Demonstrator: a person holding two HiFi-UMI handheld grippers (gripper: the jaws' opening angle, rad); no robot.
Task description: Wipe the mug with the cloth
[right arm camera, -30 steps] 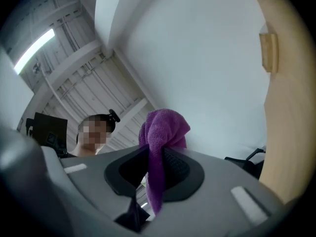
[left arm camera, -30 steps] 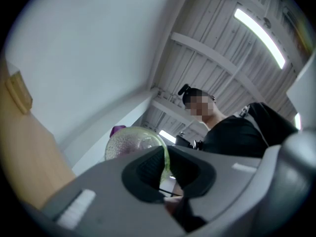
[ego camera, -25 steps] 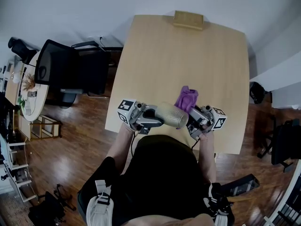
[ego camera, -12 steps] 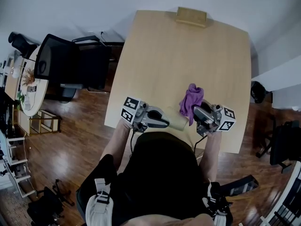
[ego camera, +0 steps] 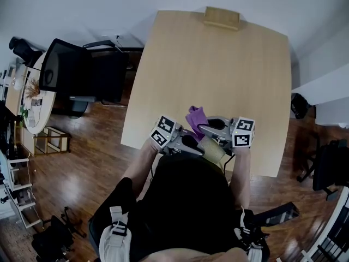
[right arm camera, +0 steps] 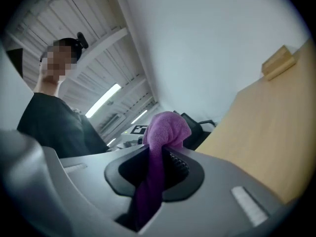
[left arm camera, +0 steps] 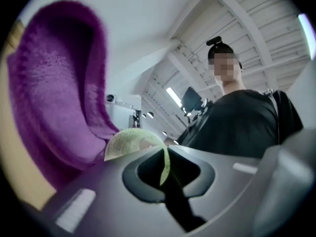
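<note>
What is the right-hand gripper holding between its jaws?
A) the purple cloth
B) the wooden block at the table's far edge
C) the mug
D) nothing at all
A: in the right gripper view the purple cloth is pinched between the jaws of the right gripper, while the mug is held by its rim in the left gripper.

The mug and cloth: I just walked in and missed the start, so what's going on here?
A person holds a gripper in each hand over the table's near edge. The left gripper clamps the mug by its rim; the right gripper clamps the cloth. The cloth sits right beside the mug, so wiping looks about to start.
</note>
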